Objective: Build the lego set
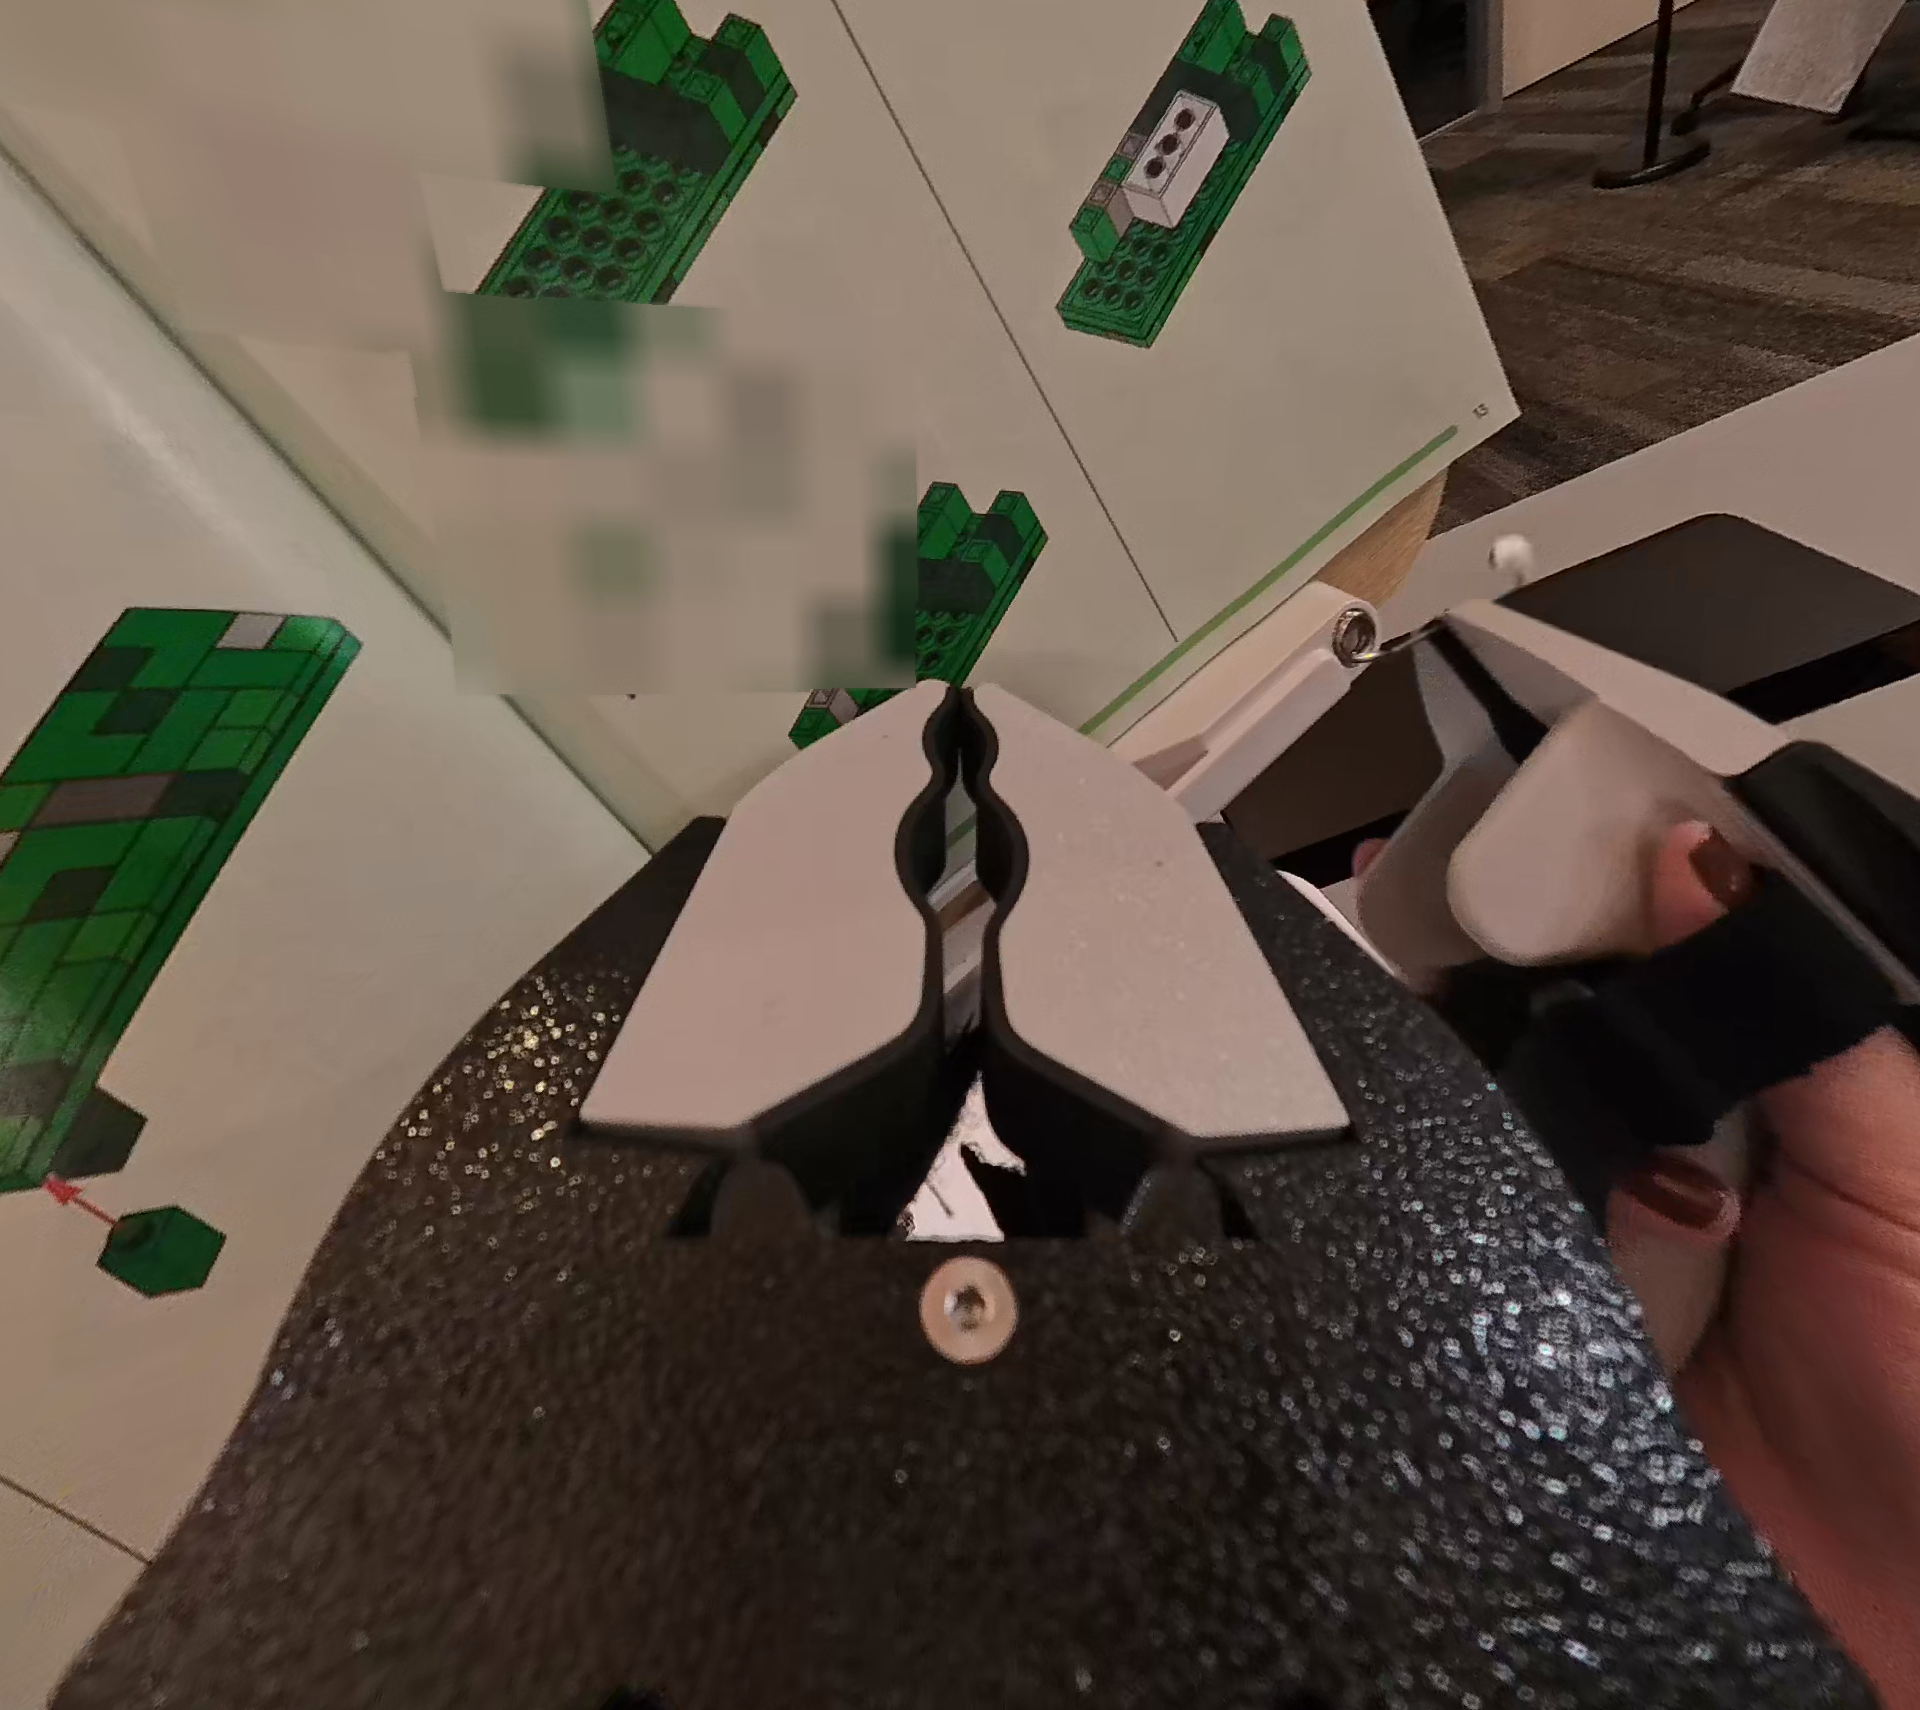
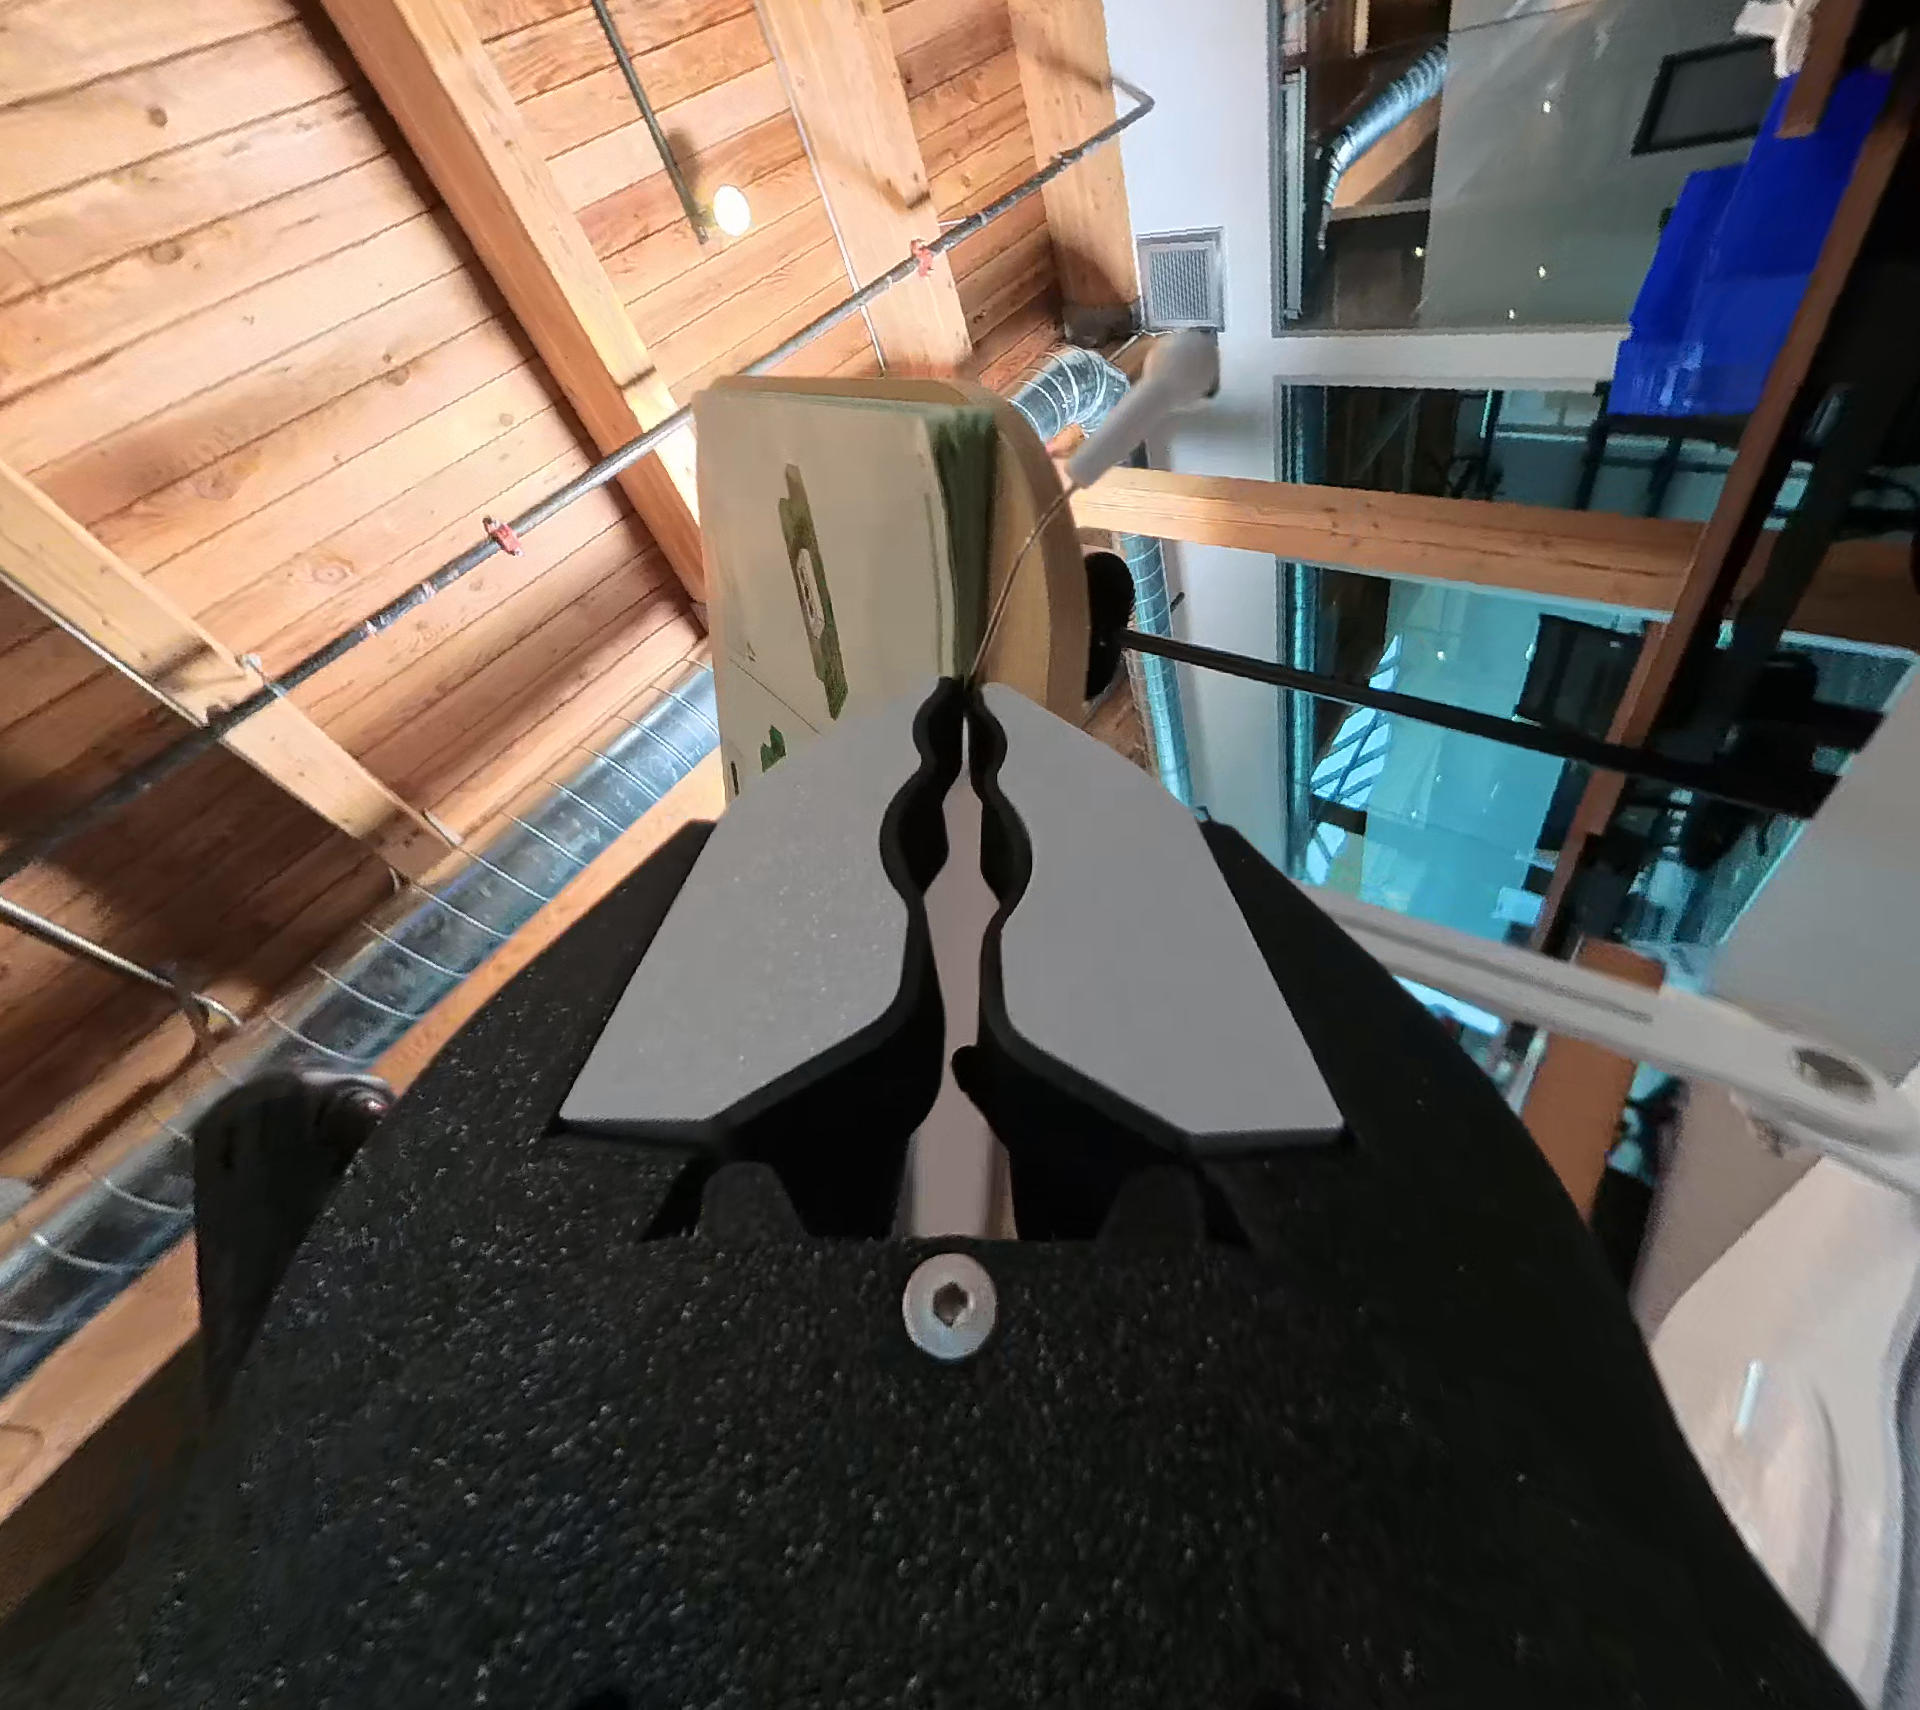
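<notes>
The open instruction booklet (image 1: pixel 1039 133) leans on a round-cornered wooden book stand (image 1: pixel 1397 533); its pages show green brick builds. My left gripper (image 1: pixel 961 702) is shut, its tips at the lower edge of the right-hand page; I cannot tell whether paper is pinched. My right gripper (image 2: pixel 966 696) points up toward the ceiling and is shut on the edge of the booklet's pages (image 2: pixel 961 538), seen edge-on against the stand (image 2: pixel 1039 580). It also shows in the left wrist view (image 1: pixel 1455 637), held by a hand (image 1: pixel 1766 1297). No bricks are in view.
White page-holder arms with thin wires sit on the stand (image 1: pixel 1320 642) (image 2: pixel 1138 403). A white table (image 1: pixel 1662 455) with a dark mat (image 1: pixel 1714 590) lies to the right. Beyond are carpet and a black pole base (image 1: pixel 1652 164). Wooden ceiling beams and pipes (image 2: pixel 582 476) are overhead. About 10 cm separates my left fingertips from my right.
</notes>
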A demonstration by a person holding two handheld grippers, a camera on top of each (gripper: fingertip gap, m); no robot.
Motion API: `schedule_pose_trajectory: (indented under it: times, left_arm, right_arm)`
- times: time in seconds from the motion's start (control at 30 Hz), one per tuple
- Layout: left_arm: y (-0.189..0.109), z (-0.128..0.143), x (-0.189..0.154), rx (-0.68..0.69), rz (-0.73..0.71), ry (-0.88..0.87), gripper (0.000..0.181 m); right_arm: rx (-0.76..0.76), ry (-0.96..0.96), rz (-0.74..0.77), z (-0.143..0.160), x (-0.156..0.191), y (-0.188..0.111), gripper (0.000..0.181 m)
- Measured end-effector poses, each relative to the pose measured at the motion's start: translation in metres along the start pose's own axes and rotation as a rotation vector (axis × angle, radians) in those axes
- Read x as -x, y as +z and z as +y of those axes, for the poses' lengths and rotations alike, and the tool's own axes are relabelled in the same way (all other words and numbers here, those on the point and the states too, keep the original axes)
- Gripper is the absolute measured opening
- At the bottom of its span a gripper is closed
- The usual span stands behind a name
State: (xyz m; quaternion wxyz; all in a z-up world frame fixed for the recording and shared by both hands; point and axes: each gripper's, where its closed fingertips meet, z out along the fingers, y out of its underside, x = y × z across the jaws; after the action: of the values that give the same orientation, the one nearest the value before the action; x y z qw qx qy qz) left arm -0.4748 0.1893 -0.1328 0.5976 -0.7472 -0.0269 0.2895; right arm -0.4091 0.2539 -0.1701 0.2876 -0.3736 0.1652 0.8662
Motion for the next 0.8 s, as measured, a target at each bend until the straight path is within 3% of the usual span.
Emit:
schedule_pose_trajectory:
  times: [0.6,0.7,0.8]
  left_arm:
    - [-0.002,0.001,0.004,-0.007,0.004,-0.013,0.0]
    - [-0.002,0.001,0.004,-0.009,0.006,-0.016,0.0]
    - [-0.002,0.001,0.004,-0.01,0.008,-0.017,0.0]
  right_arm:
    - [0.121,-0.621,-0.023,0.002,0.019,0.015,0.0]
    - [0.128,-0.604,-0.027,0.002,0.018,0.015,0.001]
    - [0.089,-0.449,-0.116,-0.007,0.028,0.016,0.009]
